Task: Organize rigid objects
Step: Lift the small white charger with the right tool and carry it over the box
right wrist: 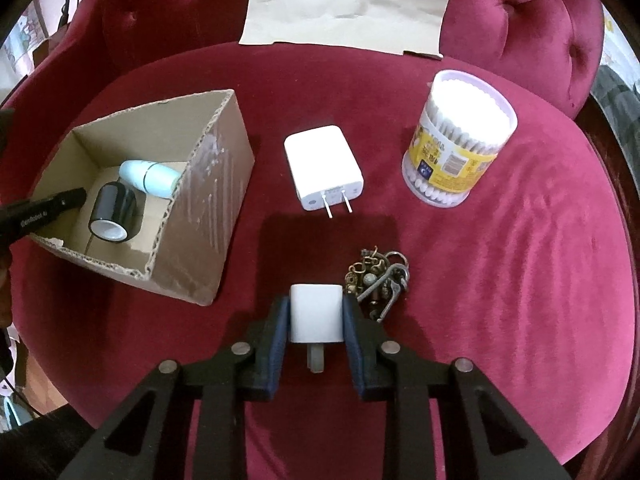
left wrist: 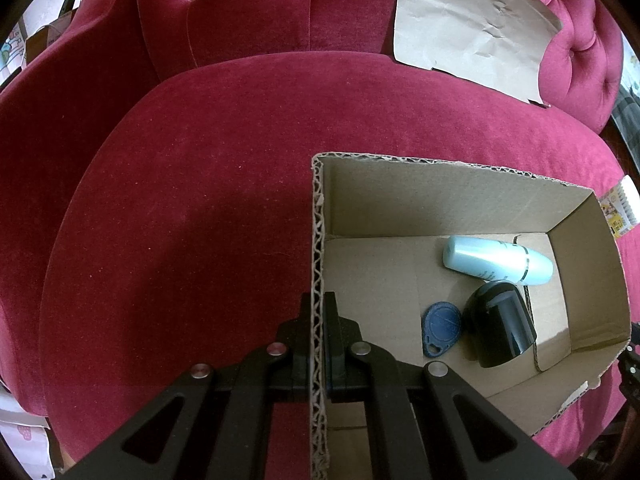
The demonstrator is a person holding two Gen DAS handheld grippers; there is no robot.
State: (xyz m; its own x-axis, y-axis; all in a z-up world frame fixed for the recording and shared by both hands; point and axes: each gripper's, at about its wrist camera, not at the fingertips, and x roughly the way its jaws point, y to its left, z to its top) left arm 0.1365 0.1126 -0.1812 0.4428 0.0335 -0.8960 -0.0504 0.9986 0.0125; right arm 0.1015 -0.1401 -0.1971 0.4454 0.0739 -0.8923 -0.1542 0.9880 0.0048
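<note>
Seen from two wrist cameras above a round red velvet seat [right wrist: 500, 280]. Right gripper [right wrist: 316, 314] closed on a small white charger cube [right wrist: 316, 312], blue pads pressed flat against its two opposite side faces, prong end turned back toward the camera, cube low over or on the cushion near the front edge; contact with the velvet not clear. Probably light, hard and smooth-shelled, so stiff enough to take a firm squeeze yet likely a little slippery; broad parallel sides look like the right place to hold, prongs best left alone. Just right of the cube, a tangled bunch of keys and small metal charms [right wrist: 378, 284], loose and jangly, likely heavier and awkward, best pinched at a ring or thick key. Farther back, a larger white wall charger [right wrist: 324, 166] lying flat with two prongs toward the camera, and off to the right an upright clear tub of cotton swabs [right wrist: 460, 140], light, round and wide for the jaws. At left, an open cardboard box [left wrist: 318, 240] already holding a pale blue bottle [left wrist: 498, 260] on its side, a glossy black cylinder [left wrist: 500, 326] and a blue key fob [left wrist: 440, 328]. Left gripper [left wrist: 318, 308] clamped tight on the box's near wall, one finger inside and one outside, steadying it. Box wall thin, corrugated, easily crushed.
</note>
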